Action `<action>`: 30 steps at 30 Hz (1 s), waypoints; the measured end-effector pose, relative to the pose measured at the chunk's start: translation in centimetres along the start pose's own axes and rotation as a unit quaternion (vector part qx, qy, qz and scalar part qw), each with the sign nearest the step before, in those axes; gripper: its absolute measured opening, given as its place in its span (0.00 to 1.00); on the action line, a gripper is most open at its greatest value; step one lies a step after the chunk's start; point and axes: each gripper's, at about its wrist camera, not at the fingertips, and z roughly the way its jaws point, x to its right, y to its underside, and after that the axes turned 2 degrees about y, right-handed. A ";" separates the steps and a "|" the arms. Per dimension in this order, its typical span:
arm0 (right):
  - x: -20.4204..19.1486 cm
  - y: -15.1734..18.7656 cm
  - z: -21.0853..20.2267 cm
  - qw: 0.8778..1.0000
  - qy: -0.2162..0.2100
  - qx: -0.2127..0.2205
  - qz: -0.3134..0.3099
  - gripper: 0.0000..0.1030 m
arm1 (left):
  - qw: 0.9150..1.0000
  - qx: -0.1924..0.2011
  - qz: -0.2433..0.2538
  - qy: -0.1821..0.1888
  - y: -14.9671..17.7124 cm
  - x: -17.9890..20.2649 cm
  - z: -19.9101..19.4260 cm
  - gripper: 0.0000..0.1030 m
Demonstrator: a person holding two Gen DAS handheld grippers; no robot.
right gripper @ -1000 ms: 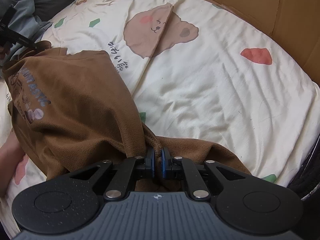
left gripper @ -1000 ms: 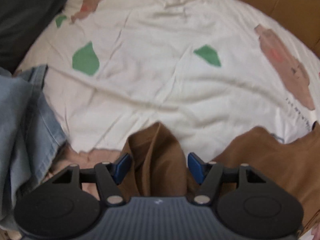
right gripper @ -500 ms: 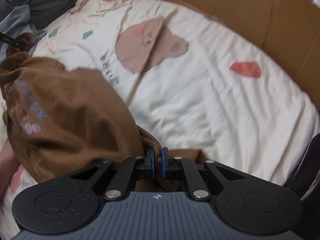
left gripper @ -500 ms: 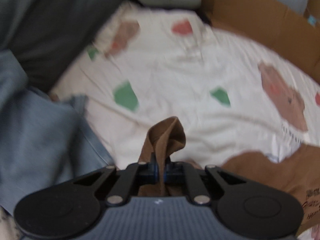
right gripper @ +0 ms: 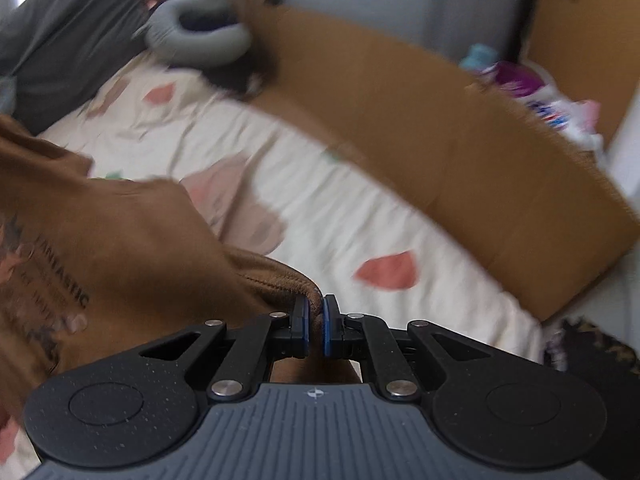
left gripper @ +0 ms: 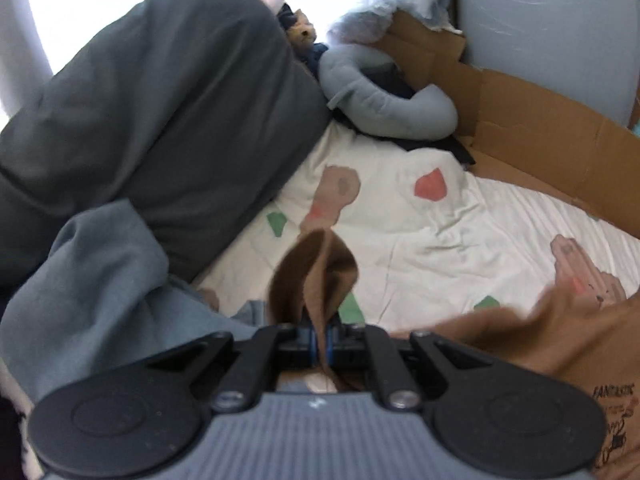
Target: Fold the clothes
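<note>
- Left gripper (left gripper: 319, 340): black two-finger tool with blue pads, clamped tight on a bunched fold of the brown fleece sweatshirt (left gripper: 314, 276), fold sticking up above the closed jaws.
- Right gripper (right gripper: 315, 326): same black build, pinched onto a stitched hem of the brown fleece sweatshirt (right gripper: 132, 240), pads pressed together on the fabric.
- Sweatshirt body: hanging between the two tools, spread toward the right in the left wrist view and toward the left in the right wrist view, dark printed lettering reading "FANTASTIC" visible on it.
- Beneath: cream bedsheet printed with bears and red and green patches (left gripper: 460, 240), wrinkled.
- Left of the sheet: large dark grey pillow (left gripper: 160, 112), with a blue-grey cloth (left gripper: 92, 280) heaped in front of it, close by the left tool.
- Far end: grey curved neck cushion (left gripper: 384, 108) lying against the pillow and the brown cardboard wall (left gripper: 540, 128).
- Cardboard wall running along the sheet's far and right edges; beyond it in the right wrist view, blurred colourful items, too smeared to identify.
</note>
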 end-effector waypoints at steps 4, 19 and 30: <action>0.8 1.2 0.4 1.000 0.006 -0.017 0.013 0.05 | 0.999 -0.035 -0.020 -0.006 2.7 -0.8 2.0 0.05; -0.8 7.5 2.0 0.996 -0.012 -0.091 0.019 0.05 | 0.978 -0.194 -0.074 0.000 14.3 -1.3 7.5 0.11; -1.1 8.7 2.1 0.994 -0.020 -0.099 0.035 0.05 | 0.982 -0.186 -0.042 -0.007 11.6 -1.0 3.4 0.22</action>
